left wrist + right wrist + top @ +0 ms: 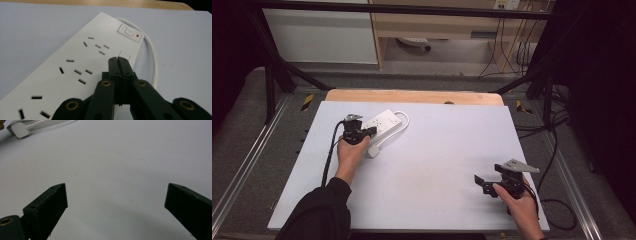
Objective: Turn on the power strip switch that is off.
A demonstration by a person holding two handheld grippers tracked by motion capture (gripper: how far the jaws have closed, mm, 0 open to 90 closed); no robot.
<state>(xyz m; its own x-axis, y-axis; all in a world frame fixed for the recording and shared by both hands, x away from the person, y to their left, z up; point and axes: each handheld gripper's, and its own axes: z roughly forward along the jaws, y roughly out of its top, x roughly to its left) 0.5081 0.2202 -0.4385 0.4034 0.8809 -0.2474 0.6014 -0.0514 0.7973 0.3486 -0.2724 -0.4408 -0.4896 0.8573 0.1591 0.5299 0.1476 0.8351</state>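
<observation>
Nearest the high camera is a dark sleeve (pixel 319 212) coming in at the bottom left, and from it a hand (pixel 350 152) reaches up the table (pixel 437 150) holding the left gripper (pixel 371 131). Its jaws are pressed together, nothing between them, with the tips over the power strip (pixel 382 123). Seen from the left gripper view, the closed tips (pixel 117 59) sit just short of a small square panel (pixel 125 54) on the strip's face, below the switch (pixel 130 33) with its red light (pixel 137 36). I cannot tell whether the tips touch the strip.

That strip lies at the far left of the table, slanted, with its white cord (pixel 402 122) looping round its far end and back to a plug (pixel 373 150) beside the hand.

At the near right edge, well apart from all that, the other hand (pixel 524 207) holds the right gripper (pixel 480 182). Its jaws are spread wide over bare table, holding nothing. The right gripper view catches the plug (pixel 19 131) far off in its top left corner.
</observation>
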